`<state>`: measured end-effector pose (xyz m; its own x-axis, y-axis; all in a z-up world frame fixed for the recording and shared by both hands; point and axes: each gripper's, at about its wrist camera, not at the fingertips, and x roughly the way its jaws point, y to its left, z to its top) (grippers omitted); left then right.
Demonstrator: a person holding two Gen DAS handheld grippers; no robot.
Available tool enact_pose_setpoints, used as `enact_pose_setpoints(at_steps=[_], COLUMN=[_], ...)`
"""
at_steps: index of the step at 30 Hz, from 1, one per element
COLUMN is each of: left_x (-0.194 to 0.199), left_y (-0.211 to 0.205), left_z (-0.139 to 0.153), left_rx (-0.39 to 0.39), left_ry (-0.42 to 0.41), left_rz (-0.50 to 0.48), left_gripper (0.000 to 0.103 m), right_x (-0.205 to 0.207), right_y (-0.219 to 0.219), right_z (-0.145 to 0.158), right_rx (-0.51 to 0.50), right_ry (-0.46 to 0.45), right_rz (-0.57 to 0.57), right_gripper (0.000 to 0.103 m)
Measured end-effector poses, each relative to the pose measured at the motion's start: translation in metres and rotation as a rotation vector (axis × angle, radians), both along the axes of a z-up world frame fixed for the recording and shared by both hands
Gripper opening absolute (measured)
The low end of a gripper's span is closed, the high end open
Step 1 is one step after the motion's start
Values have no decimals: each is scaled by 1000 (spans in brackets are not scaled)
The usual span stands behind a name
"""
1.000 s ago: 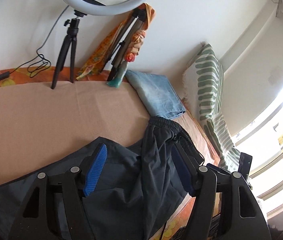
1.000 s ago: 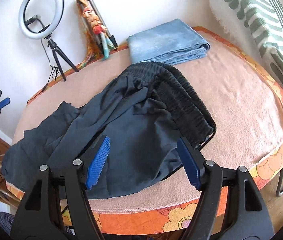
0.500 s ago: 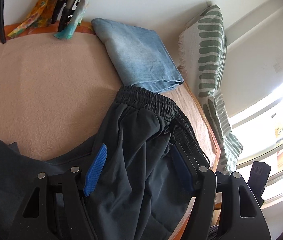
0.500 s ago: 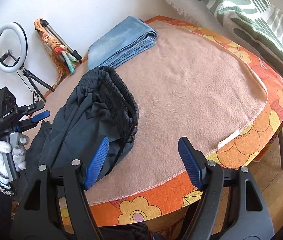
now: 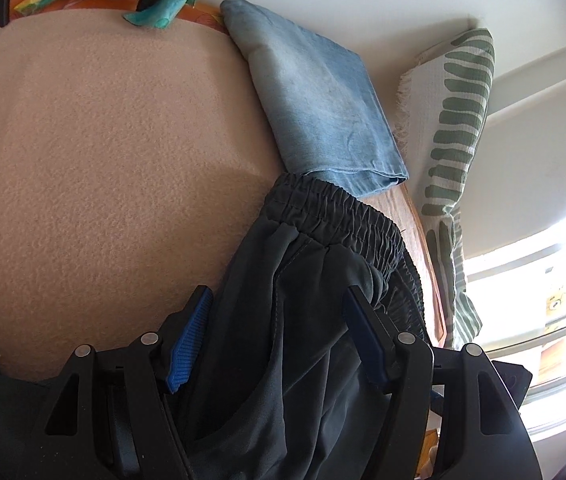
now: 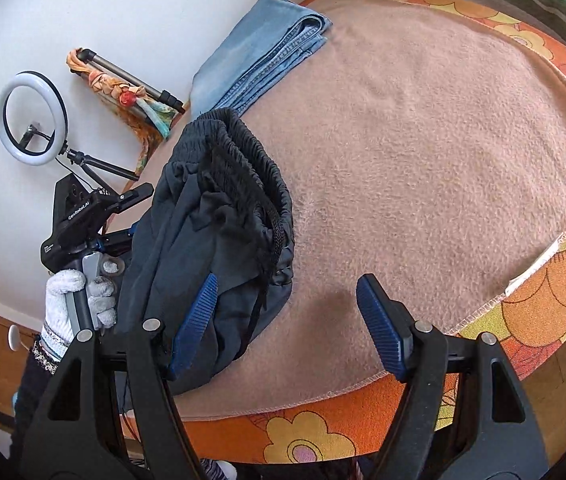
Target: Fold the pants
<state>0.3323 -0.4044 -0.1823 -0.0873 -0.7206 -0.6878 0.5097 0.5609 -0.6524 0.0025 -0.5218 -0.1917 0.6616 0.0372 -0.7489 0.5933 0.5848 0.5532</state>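
Note:
Dark grey pants (image 5: 299, 320) with an elastic waistband (image 5: 335, 216) lie bunched on a pink blanket (image 5: 83, 160). My left gripper (image 5: 279, 320) is open, its blue pads on either side of the cloth just below the waistband. In the right wrist view the pants (image 6: 219, 224) lie in a heap with the waistband (image 6: 255, 164) on top. My right gripper (image 6: 287, 312) is open at the near edge of the heap, with its left pad over the cloth and its right pad over bare blanket. The left gripper body (image 6: 83, 216) shows at the heap's left, held by a gloved hand.
Folded light blue jeans (image 5: 323, 104) lie just beyond the waistband, also visible in the right wrist view (image 6: 259, 56). A green-striped pillow (image 5: 455, 128) stands at the right. A ring light (image 6: 31, 120) and a tripod wrapped in a scarf (image 6: 123, 84) stand by the wall. An orange flowered cover (image 6: 543, 300) edges the bed.
Both grippers have moved in and lowered toward the waistband end of the pants. The right view has swung right, so the pants now sit at its left. Both stay open.

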Motion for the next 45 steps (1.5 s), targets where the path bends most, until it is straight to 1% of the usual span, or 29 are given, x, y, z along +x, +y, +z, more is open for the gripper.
enact_pose_setpoints(at_steps=[3,4,5,6,7,8,9,10,11,12,13,14,16,21,23,26,28,31,33,34,35,36,37,39,41,42,44,45], left_x=[4,5,5,4,3,1,-2,-5,-7,-9,-12,-15,-23,-64,-85,-117,-138,-164,-177,-183,-188,-192,-195,-200,-200,-197,-191,-188], left_y=[-1,0,1,0,-1,-3,-4,-4,-4,-3,-2,-1,1,0,-6,-19,-28,-43,-48,-52,-56,-60,-62,-67,-60,-53,-30,-15], left_z=[-1,-2,-2,-2,-2,-1,1,4,8,12,17,23,38,73,79,76,68,51,39,34,31,28,25,24,32,37,52,60], left_rx=[-21,-29,-35,-41,-49,-59,-66,-71,-77,-89,-106,-116,-138,-185,-187,-185,-179,-147,-139,-122,-109,-106,-105,-95,-103,-108,-134,-133], left_ry=[17,21,20,16,9,-4,-22,-42,-61,-74,-84,-100,-139,-238,-263,-264,-253,-238,-196,-196,-202,-195,-181,-162,-166,-171,-179,-204], left_rz=[26,38,43,39,33,26,15,7,2,-1,-6,-12,-34,-147,-209,-295,-352,-432,-483,-498,-509,-524,-532,-535,-523,-503,-471,-448], left_gripper=[64,59,43,33,20,15,12,8,7,6,5,4,4,4,4,4,4,4,4,4,4,4,5,8,11,11,11,11], right_x=[6,8,10,12,13,15,15,17,19,21,22,23,22,13,8,3,0,-5,-8,-10,-12,-12,-12,-13,-17,-22,-29,-31], right_y=[-2,-2,-3,-3,-4,-3,-4,-3,-3,-2,-1,-1,-2,-8,-11,-12,-12,-15,-20,-23,-25,-27,-29,-33,-40,-44,-51,-53], right_z=[-3,-3,-5,-6,-7,-7,-7,-8,-8,-9,-9,-10,-9,2,3,4,3,1,0,0,-1,0,0,1,1,0,-5,-9], right_rx=[17,20,24,25,23,22,21,24,28,28,23,18,15,12,35,49,58,88,109,127,140,140,133,112,111,132,208,243], right_ry=[-4,-5,-3,3,4,3,2,2,2,5,17,24,19,-22,-48,-73,-89,-116,-129,-147,-158,-150,-140,-126,-104,-124,-180,-192], right_rz=[-1,-2,-2,-4,-7,-5,0,10,18,22,23,21,14,-12,-26,-36,-39,-43,-44,-45,-45,-47,-48,-54,-91,-122,-156,-165], right_gripper=[75,75,75,75,71,67,63,55,43,37,25,19,16,13,13,12,12,12,14,17,17,17,20,28,56,59,70,73])
